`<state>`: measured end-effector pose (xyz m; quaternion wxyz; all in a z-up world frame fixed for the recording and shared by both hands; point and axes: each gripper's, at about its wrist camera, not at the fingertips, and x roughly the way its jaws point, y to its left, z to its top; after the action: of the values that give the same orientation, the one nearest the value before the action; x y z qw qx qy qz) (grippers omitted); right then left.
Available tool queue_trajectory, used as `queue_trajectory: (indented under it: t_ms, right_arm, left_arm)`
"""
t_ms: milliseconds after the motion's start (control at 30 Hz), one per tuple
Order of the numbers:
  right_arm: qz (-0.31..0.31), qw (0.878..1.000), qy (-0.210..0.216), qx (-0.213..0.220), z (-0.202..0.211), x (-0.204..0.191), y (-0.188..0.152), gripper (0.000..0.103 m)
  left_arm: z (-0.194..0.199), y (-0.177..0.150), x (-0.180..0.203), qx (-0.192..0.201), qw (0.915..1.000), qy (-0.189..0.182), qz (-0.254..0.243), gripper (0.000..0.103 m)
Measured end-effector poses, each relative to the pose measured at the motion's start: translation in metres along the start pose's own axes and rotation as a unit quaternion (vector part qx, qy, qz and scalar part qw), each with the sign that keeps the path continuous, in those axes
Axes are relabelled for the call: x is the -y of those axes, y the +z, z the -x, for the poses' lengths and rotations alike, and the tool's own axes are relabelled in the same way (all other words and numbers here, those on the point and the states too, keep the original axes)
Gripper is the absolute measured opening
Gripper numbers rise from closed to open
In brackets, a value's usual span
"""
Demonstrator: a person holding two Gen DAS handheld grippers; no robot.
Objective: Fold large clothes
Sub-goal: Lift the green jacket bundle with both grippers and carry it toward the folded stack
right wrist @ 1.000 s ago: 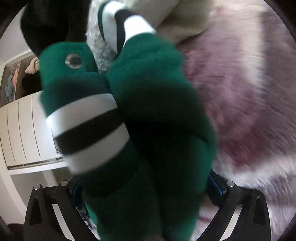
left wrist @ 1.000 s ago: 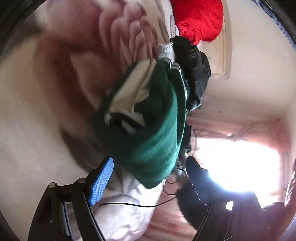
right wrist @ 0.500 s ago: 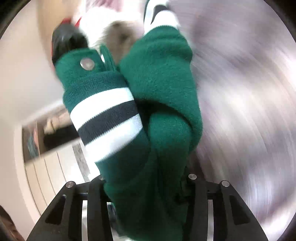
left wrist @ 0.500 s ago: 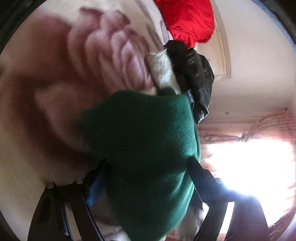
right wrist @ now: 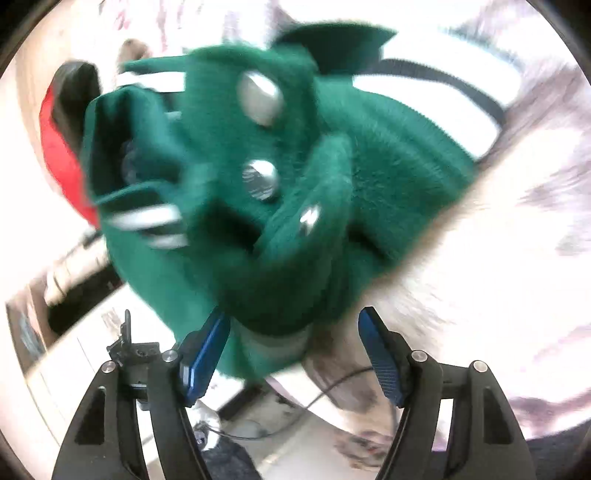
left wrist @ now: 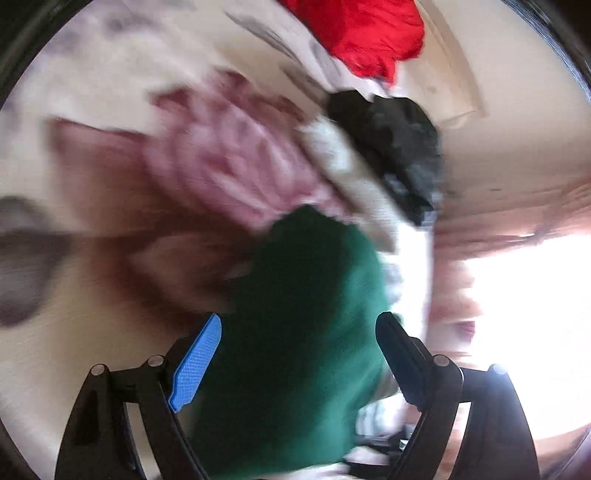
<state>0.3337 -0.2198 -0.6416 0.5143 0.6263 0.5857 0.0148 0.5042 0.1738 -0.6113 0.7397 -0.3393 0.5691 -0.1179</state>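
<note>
Spreading under both cameras: pale plush blanket with pink rose print [left wrist: 229, 162]. Showing only in left view: bright window glare at right, black leather garment [left wrist: 399, 147] below red cloth [left wrist: 369, 33]. Bunching between left gripper [left wrist: 299, 343] jaws, just widening, blue pad [left wrist: 195, 365] beside cloth, grip unclear: dark green fleece jacket [left wrist: 303, 332]. Revealing only in right view: silver snap buttons [right wrist: 260, 98], white-and-black striped trim [right wrist: 424, 92], white cabinet [right wrist: 74, 350] lower left. Hanging over right gripper [right wrist: 295, 343], jaws just reopening wide, right pad clear.

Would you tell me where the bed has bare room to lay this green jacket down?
Free: the floral blanket left of the green jacket in left wrist view. Crowded: the far edge, with red garment and black jacket.
</note>
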Motion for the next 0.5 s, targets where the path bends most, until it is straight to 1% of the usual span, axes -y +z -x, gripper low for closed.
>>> queue_trajectory:
  t_ms: [33,67,100,133,167,200,233,267,300,333,367,400,433,467,500]
  right_arm:
    - [0.015,1.000,-0.014,-0.016,0.005,-0.004,-0.002,0.074]
    - [0.030,0.999,-0.029,-0.028,0.012,-0.006,-0.006,0.074]
    - [0.041,0.998,-0.043,-0.025,0.021,-0.009,-0.011,0.074]
    - [0.050,0.997,-0.055,-0.017,0.024,-0.017,-0.017,0.074]
    - [0.055,0.997,-0.061,-0.006,0.034,-0.017,-0.020,0.074]
    - [0.062,0.996,-0.064,0.019,0.046,-0.023,-0.020,0.075]
    - [0.073,0.994,-0.067,0.035,0.058,-0.020,-0.025,0.080]
    - [0.096,0.991,-0.076,0.060,0.066,-0.032,-0.020,0.083]
    - [0.118,0.986,-0.085,0.075,0.076,-0.042,-0.010,0.083]
    - [0.154,0.980,-0.094,0.082,0.076,-0.064,0.001,0.083]
    - [0.174,0.977,-0.096,0.081,0.080,-0.089,0.012,0.083]
    - [0.195,0.972,-0.101,0.080,0.095,-0.091,0.012,0.082]
    - [0.214,0.968,-0.101,0.083,0.091,-0.114,0.027,0.068]
    - [0.236,0.964,-0.093,0.079,0.091,-0.135,0.040,0.043]
    - [0.253,0.961,-0.089,0.068,0.088,-0.155,0.055,0.033]
  left_arm:
    - [0.010,-0.014,-0.002,0.004,0.9980,0.061,-0.017,0.085]
    - [0.012,-0.026,-0.006,0.004,0.9944,0.101,-0.030,0.085]
    - [0.011,-0.044,-0.015,-0.004,0.9844,0.169,-0.050,0.085]
    - [0.005,-0.058,-0.025,-0.014,0.9765,0.207,-0.060,0.085]
    - [-0.007,-0.076,-0.041,-0.034,0.9644,0.252,-0.071,0.085]
    - [-0.015,-0.092,-0.059,-0.049,0.9547,0.284,-0.072,0.085]
    - [-0.024,-0.103,-0.074,-0.062,0.9498,0.300,-0.065,0.085]
    - [-0.031,-0.113,-0.087,-0.071,0.9470,0.308,-0.057,0.085]
    - [-0.037,-0.123,-0.099,-0.075,0.9455,0.314,-0.046,0.085]
    - [-0.041,-0.130,-0.106,-0.064,0.9459,0.315,-0.044,0.087]
    - [-0.041,-0.132,-0.106,-0.049,0.9465,0.315,-0.047,0.090]
    - [-0.042,-0.132,-0.107,-0.038,0.9467,0.317,-0.045,0.095]
    - [-0.044,-0.131,-0.109,-0.032,0.9470,0.318,-0.037,0.101]
    - [-0.046,-0.130,-0.111,-0.029,0.9472,0.318,-0.032,0.103]
    - [-0.049,-0.130,-0.114,-0.026,0.9476,0.317,-0.030,0.103]
